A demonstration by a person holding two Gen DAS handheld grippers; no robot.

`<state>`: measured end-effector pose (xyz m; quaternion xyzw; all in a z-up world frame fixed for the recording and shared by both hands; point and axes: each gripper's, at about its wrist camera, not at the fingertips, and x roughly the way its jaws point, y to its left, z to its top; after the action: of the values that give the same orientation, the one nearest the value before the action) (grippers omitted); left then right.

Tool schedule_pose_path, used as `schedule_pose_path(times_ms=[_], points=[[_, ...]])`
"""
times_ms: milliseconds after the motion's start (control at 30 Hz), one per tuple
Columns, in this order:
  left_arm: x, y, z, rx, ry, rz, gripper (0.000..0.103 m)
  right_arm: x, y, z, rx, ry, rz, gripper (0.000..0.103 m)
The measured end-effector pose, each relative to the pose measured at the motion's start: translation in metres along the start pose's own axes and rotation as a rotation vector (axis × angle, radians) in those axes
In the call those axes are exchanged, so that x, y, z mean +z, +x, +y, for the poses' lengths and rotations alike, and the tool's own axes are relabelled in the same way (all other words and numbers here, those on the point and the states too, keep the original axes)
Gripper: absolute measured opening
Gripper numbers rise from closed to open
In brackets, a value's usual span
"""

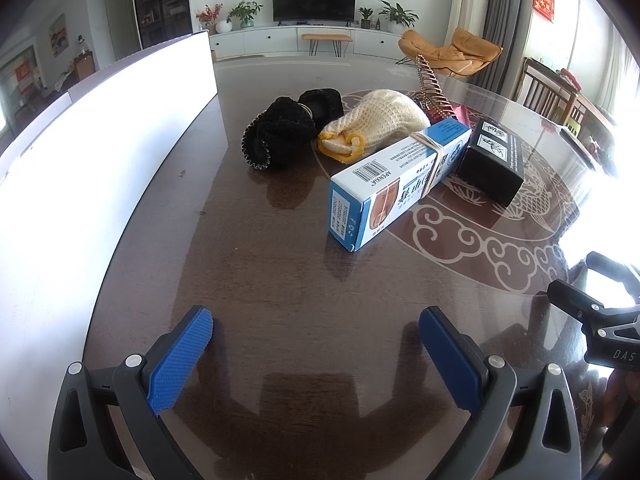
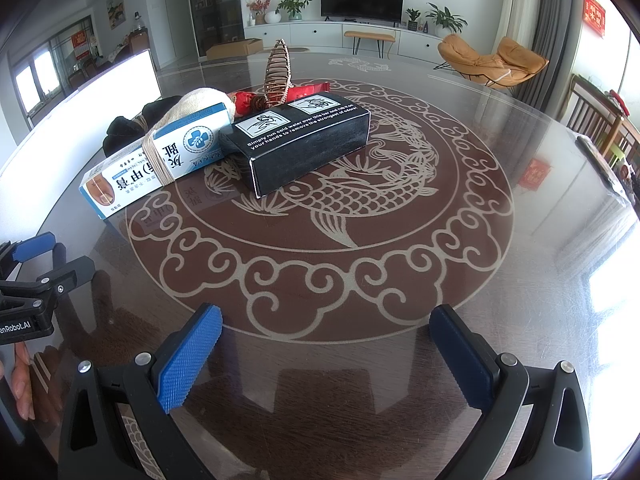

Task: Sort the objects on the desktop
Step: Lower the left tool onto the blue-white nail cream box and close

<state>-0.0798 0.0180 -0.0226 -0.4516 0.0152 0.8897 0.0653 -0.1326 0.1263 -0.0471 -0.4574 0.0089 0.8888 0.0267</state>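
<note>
A blue and white carton (image 1: 394, 178) (image 2: 160, 160) with a rubber band around it lies on the dark round table, one end resting on a black box (image 1: 492, 160) (image 2: 304, 140). Behind them lie a cream knitted pouch (image 1: 384, 120) (image 2: 200, 100), a black fuzzy scrunchie (image 1: 288, 128) (image 2: 128, 126), a bronze claw hair clip (image 1: 430, 88) (image 2: 278, 74) and a red packet (image 2: 308, 91). My left gripper (image 1: 316, 344) is open over bare table, well short of the carton. My right gripper (image 2: 326, 350) is open too, near the table's front edge.
A bright white box wall (image 1: 100, 140) (image 2: 100, 88) runs along the left of the table. The tabletop (image 2: 360, 280) bears a carp inlay under glass. A small red card (image 2: 534, 174) lies at the right. Chairs and a TV unit stand beyond.
</note>
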Motion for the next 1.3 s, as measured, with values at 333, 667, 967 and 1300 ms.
schedule_pose_path(times_ms=[333, 667, 967, 1300], points=[[0.064, 0.008, -0.018, -0.057, 0.109, -0.109, 0.103, 0.0, 0.0, 0.002, 0.001, 0.001, 0.0, 0.103], [0.068, 0.037, -0.021, -0.264, 0.096, 0.045, 0.024, 0.0, 0.0, 0.002, 0.001, 0.001, -0.001, 0.103], [0.005, -0.003, 0.06, -0.421, -0.205, 0.128, 0.044, 0.0, 0.0, 0.002, 0.001, 0.001, 0.0, 0.103], [0.015, -0.01, 0.058, -0.245, -0.123, 0.091, 0.073, 0.0, 0.0, 0.002, 0.001, 0.001, -0.001, 0.103]])
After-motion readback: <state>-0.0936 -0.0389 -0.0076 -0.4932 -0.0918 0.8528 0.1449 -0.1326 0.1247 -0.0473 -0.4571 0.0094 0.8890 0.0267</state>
